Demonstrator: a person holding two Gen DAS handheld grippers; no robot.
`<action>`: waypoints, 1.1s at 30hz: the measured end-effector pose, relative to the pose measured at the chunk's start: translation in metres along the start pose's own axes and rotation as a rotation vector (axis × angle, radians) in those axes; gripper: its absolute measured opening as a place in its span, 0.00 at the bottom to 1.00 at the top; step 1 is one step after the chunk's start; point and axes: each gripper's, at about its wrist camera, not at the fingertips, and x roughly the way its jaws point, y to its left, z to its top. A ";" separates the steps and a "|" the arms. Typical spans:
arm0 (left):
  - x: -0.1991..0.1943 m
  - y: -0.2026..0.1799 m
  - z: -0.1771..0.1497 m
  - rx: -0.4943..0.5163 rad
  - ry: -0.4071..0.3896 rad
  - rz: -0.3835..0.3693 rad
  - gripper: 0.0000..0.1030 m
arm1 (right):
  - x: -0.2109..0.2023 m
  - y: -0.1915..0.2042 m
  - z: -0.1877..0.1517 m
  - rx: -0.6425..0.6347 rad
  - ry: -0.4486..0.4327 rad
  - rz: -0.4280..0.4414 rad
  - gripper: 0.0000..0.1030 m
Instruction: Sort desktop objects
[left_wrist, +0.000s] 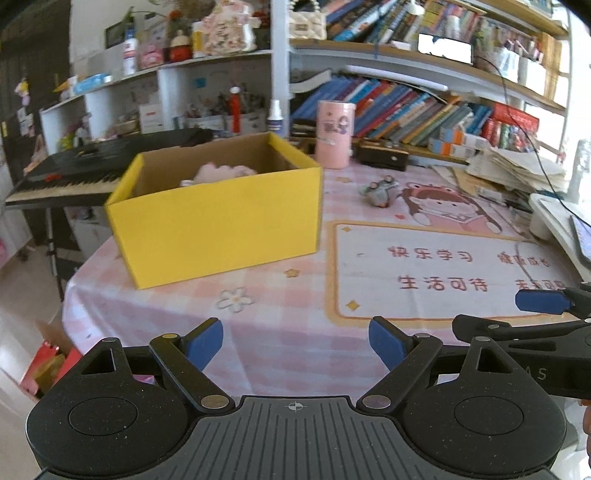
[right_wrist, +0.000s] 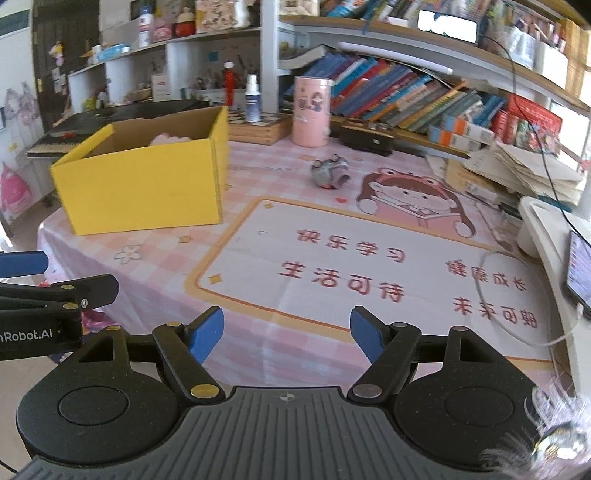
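A yellow cardboard box (left_wrist: 218, 229) (right_wrist: 144, 192) stands open-topped on the left of the table, with a pink plush thing (left_wrist: 221, 173) (right_wrist: 168, 140) inside. A small grey toy (left_wrist: 380, 192) (right_wrist: 330, 171) lies on the cloth to its right, far beyond both grippers. My left gripper (left_wrist: 295, 343) is open over the near edge of the table, nothing between its blue pads. My right gripper (right_wrist: 286, 332) hangs open beside it, over the printed mat, also holding nothing. Each wrist view catches the other gripper's blue finger (left_wrist: 543, 301) (right_wrist: 22, 262) at its edge.
A pink canister (right_wrist: 312, 110), a black box (right_wrist: 367, 136) and a spray bottle (right_wrist: 252, 98) stand at the back under bookshelves. Stacked papers (right_wrist: 535, 170), a phone on a white stand (right_wrist: 580, 273) and a looped cable (right_wrist: 517, 295) fill the right side. A keyboard (left_wrist: 74, 170) sits left of the table.
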 end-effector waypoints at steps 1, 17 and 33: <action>0.002 -0.003 0.002 0.005 0.000 -0.007 0.86 | 0.000 -0.004 0.000 0.006 0.002 -0.008 0.72; 0.047 -0.055 0.030 0.051 0.030 -0.081 0.86 | 0.025 -0.066 0.015 0.056 0.044 -0.072 0.72; 0.094 -0.092 0.059 0.044 0.061 -0.074 0.86 | 0.067 -0.113 0.041 0.051 0.084 -0.053 0.72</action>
